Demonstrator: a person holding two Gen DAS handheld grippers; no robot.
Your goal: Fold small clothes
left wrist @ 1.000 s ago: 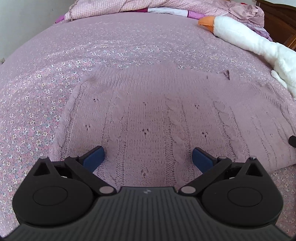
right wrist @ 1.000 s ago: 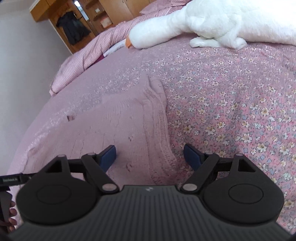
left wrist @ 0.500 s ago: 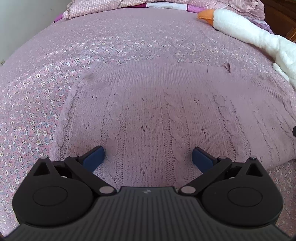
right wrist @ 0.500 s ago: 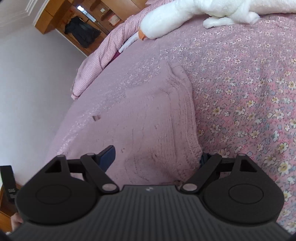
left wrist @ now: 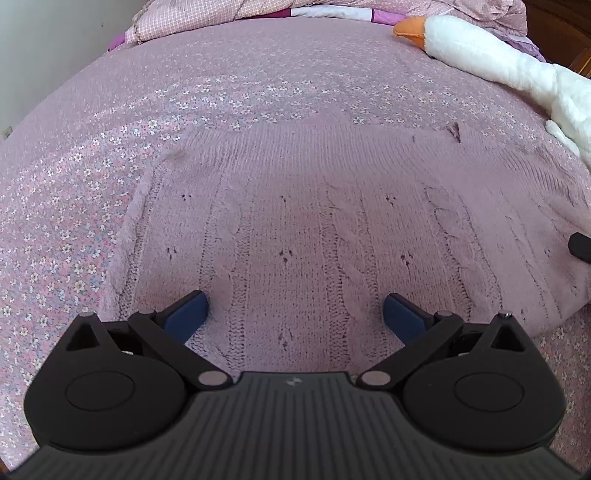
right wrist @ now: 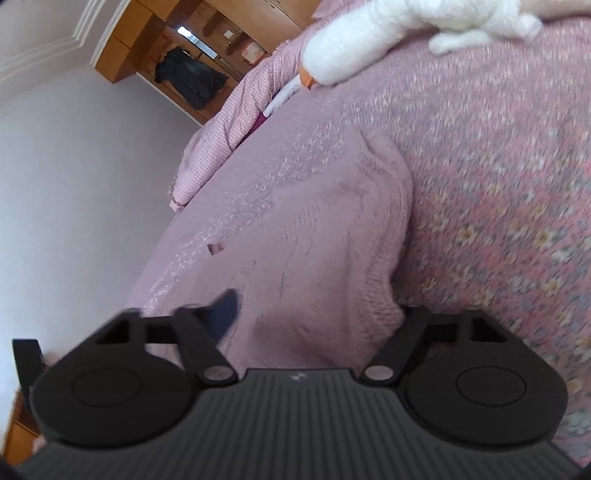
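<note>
A pink cable-knit sweater (left wrist: 314, 229) is laid flat on the floral bedspread (left wrist: 74, 192) of the bed, its near hem just under both tools. The left tongs (left wrist: 295, 314) are held wide apart, pads resting over the near hem of the knit, nothing pinched between them. In the right wrist view the right tongs (right wrist: 317, 314) are set astride the sweater's right-hand near corner (right wrist: 332, 258): the left pad is seen on top of the fabric, the right pad is hidden under the lifted edge, and the picture is blurred there, so whether the jaws are closing on the cloth cannot be told. A white plush goose (left wrist: 498, 62) lies at the far right of the bed, well apart from the garment; a rumpled checked quilt (left wrist: 207, 18) is heaped at the far end. The step in hand is judged to be the first grasp, before any fold is made; the garment is fully spread. The next move is judged to call for both tongs to be closed on the near hem, one per corner, and for the edge to be carried evenly toward the far side. Thick knit may slip or bunch if only a thin layer is caught.
</note>
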